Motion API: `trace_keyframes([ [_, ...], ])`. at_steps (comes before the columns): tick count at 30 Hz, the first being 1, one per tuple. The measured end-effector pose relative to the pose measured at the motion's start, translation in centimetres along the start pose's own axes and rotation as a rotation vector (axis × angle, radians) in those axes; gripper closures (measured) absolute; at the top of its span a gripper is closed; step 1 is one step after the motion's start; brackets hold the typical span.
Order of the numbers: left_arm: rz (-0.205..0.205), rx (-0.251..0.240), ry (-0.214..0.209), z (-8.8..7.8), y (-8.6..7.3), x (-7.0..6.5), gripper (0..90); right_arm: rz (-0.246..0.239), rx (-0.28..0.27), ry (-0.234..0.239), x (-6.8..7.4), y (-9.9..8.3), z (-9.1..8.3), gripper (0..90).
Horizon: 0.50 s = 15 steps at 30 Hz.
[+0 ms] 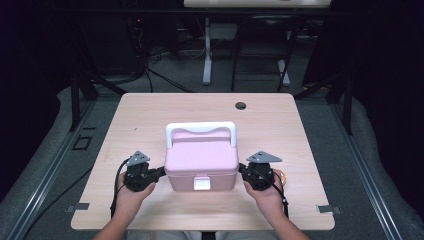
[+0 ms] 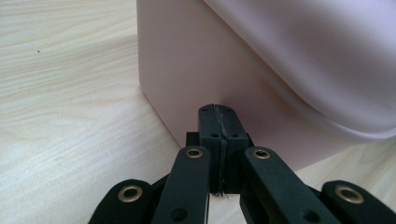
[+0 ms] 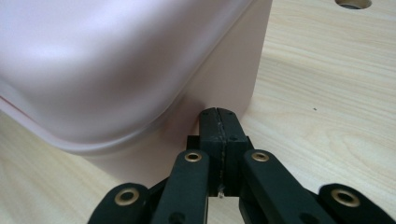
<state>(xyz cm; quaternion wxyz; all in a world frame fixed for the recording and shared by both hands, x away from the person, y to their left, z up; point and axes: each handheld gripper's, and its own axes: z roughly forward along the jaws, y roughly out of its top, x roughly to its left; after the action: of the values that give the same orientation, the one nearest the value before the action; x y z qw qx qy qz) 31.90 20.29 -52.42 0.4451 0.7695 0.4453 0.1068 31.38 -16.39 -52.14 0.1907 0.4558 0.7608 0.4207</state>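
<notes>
A pink box (image 1: 201,162) with a white carry handle (image 1: 200,128) and a white front latch (image 1: 202,183) sits near the front middle of the wooden table (image 1: 150,115). My left gripper (image 1: 162,171) is shut, its tips against the box's left wall low down; in the left gripper view the closed jaws of the left gripper (image 2: 218,112) meet the pink box (image 2: 196,60) wall. My right gripper (image 1: 241,170) is shut too, its tips at the box's right wall; the right gripper (image 3: 218,114) touches the pink box (image 3: 219,79) under the lid's overhang. Nothing sits between either pair of jaws.
A round cable hole (image 1: 241,106) lies at the table's far edge, also seen as the cable hole (image 3: 353,3). Metal brackets (image 1: 327,209) sit at the front corners. Dark frames and a desk leg (image 1: 206,55) stand behind the table.
</notes>
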Motion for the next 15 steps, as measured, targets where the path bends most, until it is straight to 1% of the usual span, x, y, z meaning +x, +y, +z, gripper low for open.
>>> trace_keyframes([
  [5,0.001,0.0,0.0,-0.5,-0.4,-0.2,90.0,-0.008,0.003,0.011,0.5,-0.5,-0.4,90.0],
  [9,0.004,0.002,-0.01,-0.8,-0.7,-0.4,90.0,-0.009,0.008,0.017,0.6,-0.9,-0.6,90.0],
  [12,0.007,0.0,-0.009,-0.9,-0.9,-0.6,90.0,-0.009,0.01,0.019,0.8,-1.1,-0.8,90.0],
  [14,0.005,0.0,-0.01,-1.0,-1.0,-0.7,90.0,-0.017,0.011,0.019,0.9,-1.2,-0.9,90.0],
  [15,0.008,0.004,-0.012,-1.1,-1.1,-0.7,90.0,-0.013,0.014,0.021,1.0,-1.2,-1.0,90.0],
])
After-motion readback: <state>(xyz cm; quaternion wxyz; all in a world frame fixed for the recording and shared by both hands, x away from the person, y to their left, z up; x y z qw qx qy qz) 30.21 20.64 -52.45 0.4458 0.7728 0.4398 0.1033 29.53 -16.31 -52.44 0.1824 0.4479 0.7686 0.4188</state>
